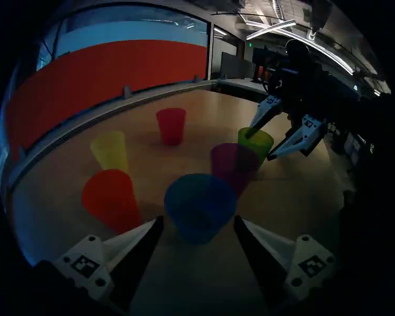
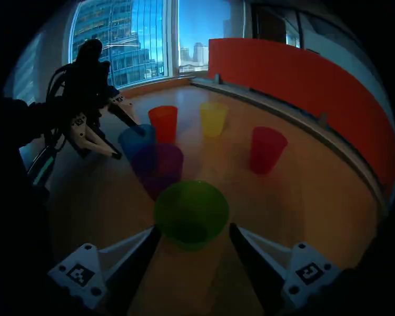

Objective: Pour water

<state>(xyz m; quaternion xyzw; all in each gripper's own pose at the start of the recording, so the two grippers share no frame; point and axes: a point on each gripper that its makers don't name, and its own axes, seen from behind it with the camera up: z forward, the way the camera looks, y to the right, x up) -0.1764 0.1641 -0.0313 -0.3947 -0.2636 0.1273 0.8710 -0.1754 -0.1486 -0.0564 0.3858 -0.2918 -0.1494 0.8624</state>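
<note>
Several coloured plastic cups stand upright on a wooden table [image 1: 292,195]. A blue cup [image 1: 200,208] stands between the fingers of my left gripper [image 1: 197,218], which is open with a small gap on each side. A green cup [image 2: 191,213] stands the same way inside my open right gripper [image 2: 193,227]. The left gripper view shows the right gripper [image 1: 259,146] farther off, around the green cup [image 1: 255,142]. The right gripper view shows the left gripper [image 2: 128,140] around the blue cup [image 2: 136,139]. A purple cup [image 1: 233,166] stands between the two. I cannot tell whether any cup holds water.
An orange cup [image 1: 110,197], a yellow cup [image 1: 110,150] and a red cup [image 1: 171,125] stand farther along the table. A red wall panel [image 1: 118,73] runs behind the table's far edge. A person in dark clothing [image 2: 81,79] holds the grippers, in front of windows [image 2: 129,42].
</note>
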